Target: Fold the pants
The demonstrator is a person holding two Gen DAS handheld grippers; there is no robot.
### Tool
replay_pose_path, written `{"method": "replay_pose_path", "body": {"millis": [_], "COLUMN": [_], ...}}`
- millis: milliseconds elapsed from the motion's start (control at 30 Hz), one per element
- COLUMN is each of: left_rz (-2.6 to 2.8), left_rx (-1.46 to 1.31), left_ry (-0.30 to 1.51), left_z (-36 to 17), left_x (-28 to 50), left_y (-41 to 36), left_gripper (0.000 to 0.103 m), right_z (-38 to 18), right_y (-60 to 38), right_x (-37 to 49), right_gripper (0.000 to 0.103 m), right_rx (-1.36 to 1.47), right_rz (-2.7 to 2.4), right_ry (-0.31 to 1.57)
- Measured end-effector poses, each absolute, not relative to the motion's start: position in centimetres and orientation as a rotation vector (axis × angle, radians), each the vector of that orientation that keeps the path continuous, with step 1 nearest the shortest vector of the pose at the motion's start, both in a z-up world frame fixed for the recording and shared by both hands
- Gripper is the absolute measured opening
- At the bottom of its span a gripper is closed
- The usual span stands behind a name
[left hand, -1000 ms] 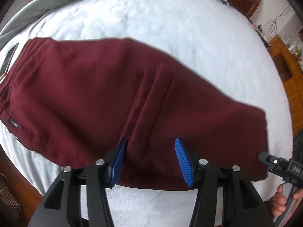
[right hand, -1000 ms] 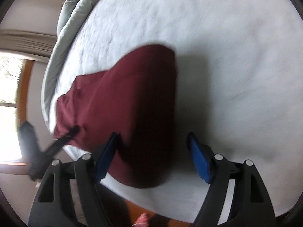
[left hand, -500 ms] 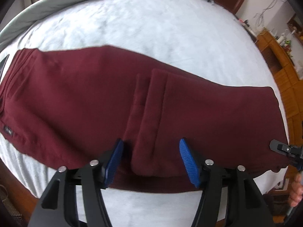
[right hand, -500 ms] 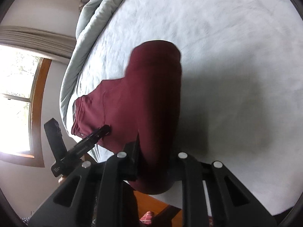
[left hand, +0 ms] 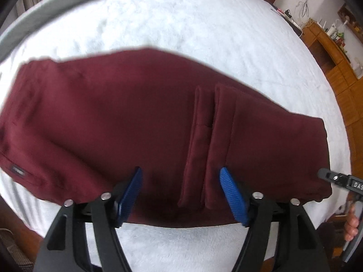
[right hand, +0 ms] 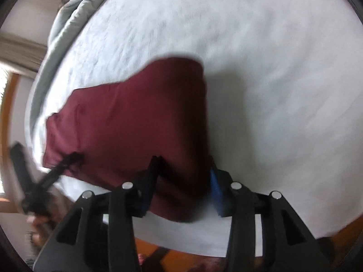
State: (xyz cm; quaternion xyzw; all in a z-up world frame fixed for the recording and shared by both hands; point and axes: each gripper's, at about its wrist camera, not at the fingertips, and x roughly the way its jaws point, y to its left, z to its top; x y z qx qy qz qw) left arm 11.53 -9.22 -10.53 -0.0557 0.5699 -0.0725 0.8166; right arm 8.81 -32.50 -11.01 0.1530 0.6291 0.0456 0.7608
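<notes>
right gripper [left hand: 340,181]: white letters "DAS", rest cut off at the frame edge
pants [left hand: 136,124] tag [left hand: 17,170]: tiny label by the waistband, way too blurry to read

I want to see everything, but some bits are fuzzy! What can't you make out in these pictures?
- Small label on the maroon pants, left wrist view: too small to read.
- Right gripper, right wrist view: pants fabric lies between its fingers; motion blur hides whether it pinches.
- Left gripper, right wrist view: smeared by motion.
- Shelf clutter, left wrist view: too tiny.
- Bed edges: cut off by the fisheye rim.
</notes>
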Motion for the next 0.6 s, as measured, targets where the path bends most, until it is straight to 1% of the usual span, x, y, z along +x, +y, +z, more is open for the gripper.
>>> {"method": "replay_pose_path", "body": {"millis": [33,100,200,233,300,400,433,467,500,600], "left_rz": [-0.154,-0.171,-0.223,-0.226,-0.223,-0.194,-0.186,-0.193,-0.196,-0.205], "left_rx": [-0.101,-0.078,-0.091,-0.087,-0.074,-0.026,-0.011,-0.034,-0.053,-0.051], "left_ry": [1.187,1.132,1.135,1.145,1.169,1.245,1.293,1.289,1.281,1.294], "left_z": [-9.7,-8.1,-7.4,-7.7,-8.7,-11.3,-12.9,-13.5,-13.6,-13.3], "left_x": [11.4,11.6,12.5,12.6,12.6,12.1,12.3,11.9,11.9,11.7], "left_y": [-9.5,-10.2,-11.6,-11.8,-12.1,-12.6,-12.5,-12.0,-11.7,-11.6], "left_gripper": [0.070,0.071,0.071,0.071,0.071,0.071,0.074,0.075,0.077,0.077], "right_z": [-9.8,-7.1,-6.0,-6.2,-7.6,-10.9,-12.1,-13.4,-13.8,-13.2], "right_y": [-32.2,-31.1,-29.2,-28.5,-27.2,-26.3,-26.4,-26.6,-26.6,-26.8], "right_x": [8.7,8.4,9.0,9.2,9.4,9.7,9.6,9.6,9.6,9.7], "right_gripper": [0.042,0.040,0.038,0.036,0.035,0.034,0.033,0.033,0.033,0.033], "right_rx": [0.259,0.171,0.193,0.203,0.197,0.190,0.194,0.208,0.225,0.256], "right_rz": [0.056,0.051,0.146,0.175,0.186,0.148,0.134,0.120,0.117,0.116], "right_ry": [1.333,1.252,1.237,1.246,1.284,1.369,1.395,1.410,1.405,1.399]}}
